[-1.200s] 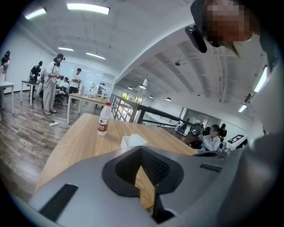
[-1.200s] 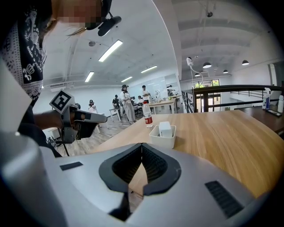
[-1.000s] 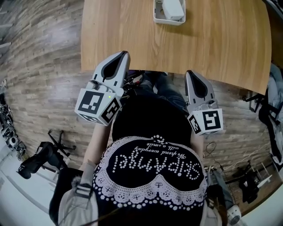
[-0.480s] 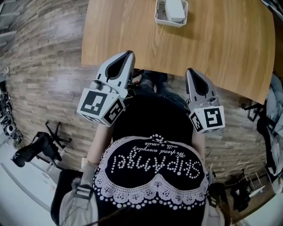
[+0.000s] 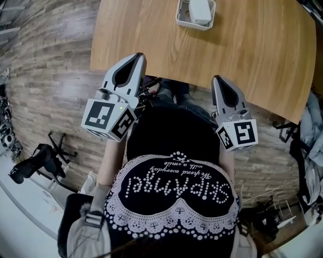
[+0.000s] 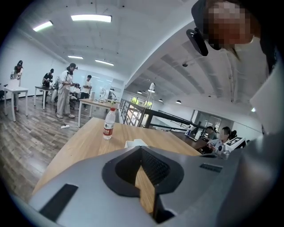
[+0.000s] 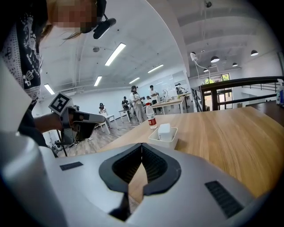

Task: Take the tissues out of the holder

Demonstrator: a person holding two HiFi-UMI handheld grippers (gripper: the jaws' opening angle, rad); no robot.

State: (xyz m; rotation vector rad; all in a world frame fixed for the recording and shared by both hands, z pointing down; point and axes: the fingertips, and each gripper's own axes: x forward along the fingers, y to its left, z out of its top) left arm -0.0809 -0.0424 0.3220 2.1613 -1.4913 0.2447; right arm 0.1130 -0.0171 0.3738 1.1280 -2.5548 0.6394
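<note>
**Both claws shut and empty, tissues sitting in the holder**

Left claw [image 5: 137, 56] and right claw [image 5: 218, 79] are both up by the near edge of the wooden table [image 5: 252, 55]; each has its tips pressed together with nothing between them. The white holder [image 5: 194, 26] is well apart from both, over at the far side of the table; the tissues [image 5: 199, 9] are sitting in it; a water bottle [image 7: 151, 117] stands just behind the holder.
</note>
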